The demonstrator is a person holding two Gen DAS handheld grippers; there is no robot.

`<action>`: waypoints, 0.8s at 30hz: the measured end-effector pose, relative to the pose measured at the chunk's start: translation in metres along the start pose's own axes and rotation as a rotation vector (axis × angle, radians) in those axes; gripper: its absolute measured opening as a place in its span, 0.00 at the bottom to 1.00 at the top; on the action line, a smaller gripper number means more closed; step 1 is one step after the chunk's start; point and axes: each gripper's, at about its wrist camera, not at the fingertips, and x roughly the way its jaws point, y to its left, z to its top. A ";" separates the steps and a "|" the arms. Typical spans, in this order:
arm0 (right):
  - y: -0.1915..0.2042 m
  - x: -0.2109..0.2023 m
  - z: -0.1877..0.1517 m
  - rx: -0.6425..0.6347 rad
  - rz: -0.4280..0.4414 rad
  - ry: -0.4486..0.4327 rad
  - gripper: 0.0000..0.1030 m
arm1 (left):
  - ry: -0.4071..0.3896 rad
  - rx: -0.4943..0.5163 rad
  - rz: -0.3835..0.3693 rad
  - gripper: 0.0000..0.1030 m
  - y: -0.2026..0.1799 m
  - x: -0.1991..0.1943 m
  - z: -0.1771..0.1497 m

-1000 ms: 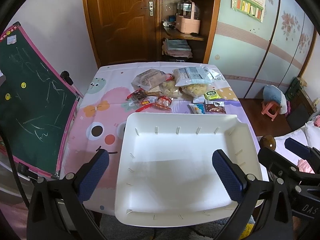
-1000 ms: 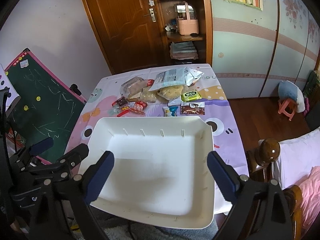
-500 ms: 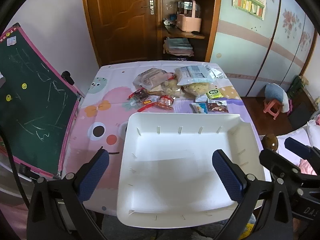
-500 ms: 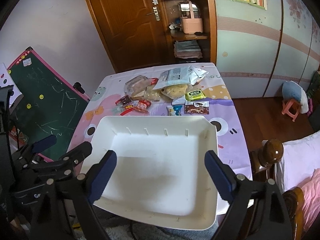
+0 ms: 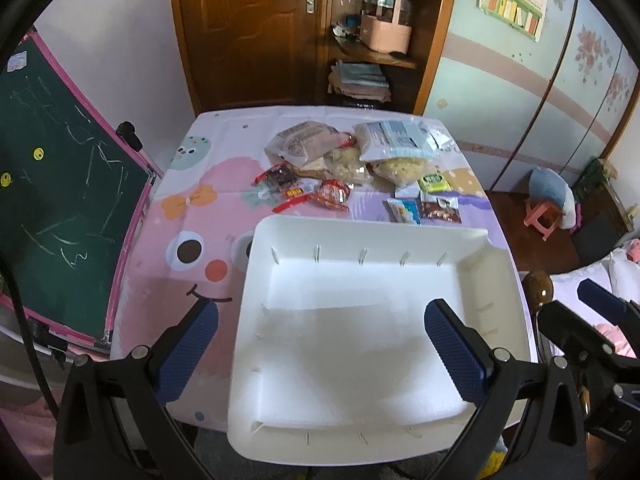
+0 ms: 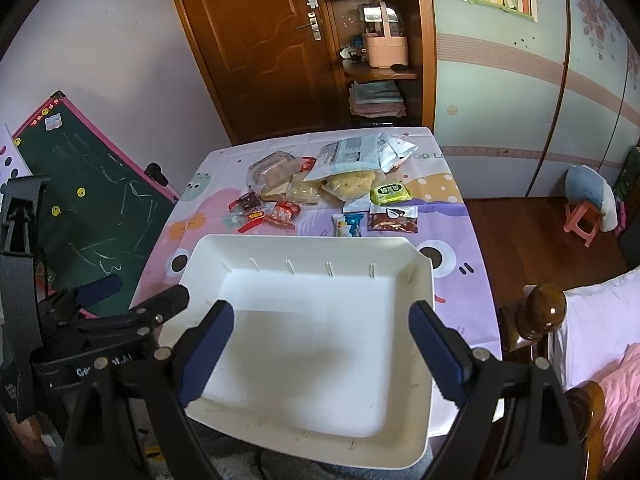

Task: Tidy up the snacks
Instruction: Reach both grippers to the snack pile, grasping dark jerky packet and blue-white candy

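Across the cartoon tablecloth (image 5: 192,200), snacks (image 5: 352,160) lie beyond the tray (image 5: 360,236), well ahead of each hand-held gripper (image 5: 320,344) (both wide open, empty).

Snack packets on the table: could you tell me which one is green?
The small green packet, just right of the pile's big clear bags and beyond the brown sachet; no other packet there is green.

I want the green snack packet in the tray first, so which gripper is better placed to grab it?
Probably the right gripper. The green packet lies on the right side of the pile, beyond the empty white tray, nearer that gripper's side. Both it and the left gripper hang open.
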 end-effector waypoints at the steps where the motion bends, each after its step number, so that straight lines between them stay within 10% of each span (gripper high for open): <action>1: 0.000 0.001 0.001 -0.005 -0.006 -0.001 0.87 | -0.002 -0.004 -0.002 1.00 0.001 -0.001 0.001; 17: -0.021 0.007 0.078 -0.122 -0.095 -0.044 0.87 | -0.161 0.050 0.087 1.00 0.045 -0.017 0.104; 24: -0.048 0.073 0.128 -0.088 -0.053 0.096 0.87 | -0.010 0.078 0.112 1.00 0.076 0.053 0.161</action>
